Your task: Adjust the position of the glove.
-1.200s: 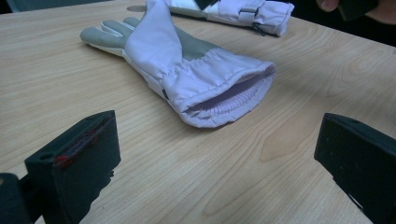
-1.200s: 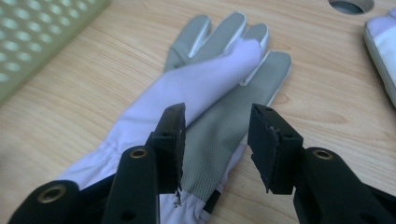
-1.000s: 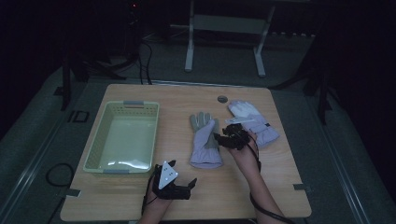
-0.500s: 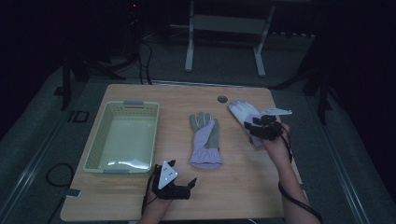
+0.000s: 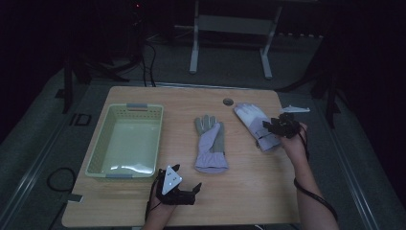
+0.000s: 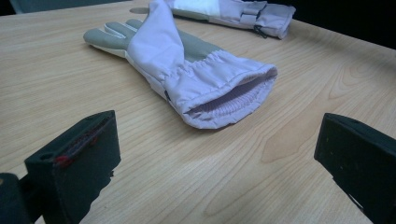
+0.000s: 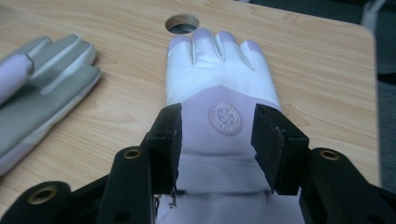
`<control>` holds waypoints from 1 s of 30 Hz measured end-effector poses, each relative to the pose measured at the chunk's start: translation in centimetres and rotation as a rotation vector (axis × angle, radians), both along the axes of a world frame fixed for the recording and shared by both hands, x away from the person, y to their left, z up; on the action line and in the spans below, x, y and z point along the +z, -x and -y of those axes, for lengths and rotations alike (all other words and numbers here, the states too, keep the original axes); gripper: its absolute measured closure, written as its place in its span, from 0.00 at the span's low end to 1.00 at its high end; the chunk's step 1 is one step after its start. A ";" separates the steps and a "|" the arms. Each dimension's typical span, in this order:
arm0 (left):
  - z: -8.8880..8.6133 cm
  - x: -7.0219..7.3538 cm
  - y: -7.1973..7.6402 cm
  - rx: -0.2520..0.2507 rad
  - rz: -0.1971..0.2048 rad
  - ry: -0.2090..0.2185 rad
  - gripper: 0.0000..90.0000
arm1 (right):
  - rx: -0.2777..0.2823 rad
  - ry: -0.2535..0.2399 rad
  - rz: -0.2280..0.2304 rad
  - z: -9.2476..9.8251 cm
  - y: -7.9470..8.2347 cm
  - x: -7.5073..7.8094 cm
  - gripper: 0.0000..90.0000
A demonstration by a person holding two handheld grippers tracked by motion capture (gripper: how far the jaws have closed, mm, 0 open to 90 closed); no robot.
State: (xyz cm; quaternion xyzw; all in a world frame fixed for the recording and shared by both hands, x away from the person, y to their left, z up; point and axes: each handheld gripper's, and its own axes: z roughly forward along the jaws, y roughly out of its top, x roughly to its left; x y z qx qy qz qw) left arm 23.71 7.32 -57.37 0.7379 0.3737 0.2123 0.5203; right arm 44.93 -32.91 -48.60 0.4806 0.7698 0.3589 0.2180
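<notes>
Two lilac work gloves lie flat on the wooden table. The middle glove [image 5: 210, 141] shows its grey palm, cuff toward me [image 6: 187, 70]. The right glove [image 5: 252, 119] lies back up, fingers pointing away, a round logo on it [image 7: 219, 79]. My right gripper [image 5: 280, 127] hovers over this glove's cuff. Its jaws stand partly apart, straddling the lilac fabric [image 7: 217, 135] without pinching it. My left gripper [image 5: 186, 176] rests near the table's front edge, open and empty [image 6: 215, 158], pointing at the middle glove's cuff.
A pale green basket [image 5: 127, 108] stands empty at the table's left. A round cable hole [image 5: 228, 101] sits in the tabletop behind the gloves. A small white object [image 5: 294, 109] lies just past the right edge. The room around is dark.
My right gripper has travelled to the right, from between the two gloves to above the right glove's cuff. The left gripper and both gloves have stayed put.
</notes>
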 end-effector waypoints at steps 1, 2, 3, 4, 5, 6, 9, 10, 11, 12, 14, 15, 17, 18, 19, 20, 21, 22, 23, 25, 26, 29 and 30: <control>0.0 0.0 0.0 0.000 0.000 0.000 0.01 | 0.000 0.000 0.000 0.0 0.0 0.0 0.57; 0.0 0.0 0.0 0.000 -0.002 0.004 0.01 | 0.012 -0.005 -0.007 0.1 -0.7 -0.1 0.54; 0.0 0.0 0.0 0.000 -0.002 0.004 0.01 | 0.012 -0.005 -0.007 0.1 -0.7 -0.1 0.54; 0.0 0.0 0.0 0.000 -0.001 0.006 0.01 | 0.022 0.014 -0.013 0.0 -1.5 -0.3 0.54; 0.0 0.0 0.0 -0.001 -0.001 0.006 0.01 | 0.022 0.014 -0.013 0.0 -1.5 -0.3 0.54; 0.0 0.0 0.0 -0.006 -0.003 0.002 0.01 | 0.016 0.030 -0.031 0.0 -1.9 -0.4 0.54; 0.0 0.0 0.0 -0.006 -0.002 0.001 0.01 | 0.027 0.082 -0.033 -0.3 -3.1 -0.7 0.54; 0.0 0.0 0.0 -0.006 -0.002 0.001 0.01 | 0.033 0.087 -0.032 -0.3 -3.4 -0.9 0.54; 0.0 0.0 0.0 -0.005 -0.003 0.003 0.01 | 0.032 0.094 -0.036 -0.4 -3.7 -1.0 0.54; 0.0 0.0 0.0 -0.005 -0.003 0.003 0.01 | 0.040 0.088 -0.033 -0.4 -3.9 -1.1 0.54; 0.0 0.0 0.0 -0.003 -0.001 0.004 0.01 | 0.042 0.082 -0.036 -0.4 -4.2 -1.5 0.54; 0.0 0.0 0.0 -0.003 -0.001 0.004 0.01 | 0.050 0.069 -0.045 -0.5 -4.3 -1.8 0.54; 0.0 0.0 0.0 -0.003 0.000 0.004 0.01 | 0.053 0.068 -0.055 -0.6 -4.5 -2.4 0.54; 0.0 0.0 0.0 -0.003 -0.001 0.004 0.01 | 0.060 0.063 -0.066 -0.7 -4.6 -2.8 0.54; 0.0 0.0 0.0 -0.003 0.000 0.003 0.00 | 0.053 0.088 -0.071 -0.8 -4.7 -3.2 0.53; 0.0 0.0 0.0 -0.004 0.001 0.004 0.01 | 0.046 0.141 -0.086 -1.0 -4.8 -3.9 0.53; 0.0 0.0 0.0 -0.007 0.002 0.005 0.01 | 0.050 0.150 -0.097 -1.1 -4.8 -4.4 0.53; 0.0 0.0 0.0 -0.007 0.002 0.005 0.01 | 0.059 0.156 -0.086 -1.1 -4.7 -5.0 0.53; 0.0 0.0 0.0 -0.007 0.002 0.005 0.01 | 0.059 0.156 -0.086 -1.1 -4.7 -5.0 0.53; 0.0 0.0 0.0 -0.007 0.003 0.003 0.01 | 0.034 0.044 -0.120 -0.3 -4.7 -5.4 0.60; 0.0 0.0 0.0 -0.007 0.003 0.003 0.01 | 0.035 0.027 -0.128 -0.2 -4.8 -5.4 0.62; 0.0 0.0 0.0 -0.006 0.003 0.001 0.01 | 0.036 0.025 -0.134 -0.3 -4.7 -5.4 0.67; 0.0 0.0 0.0 -0.006 0.003 0.001 0.01 | 0.035 0.026 -0.136 -0.4 -4.7 -5.4 0.67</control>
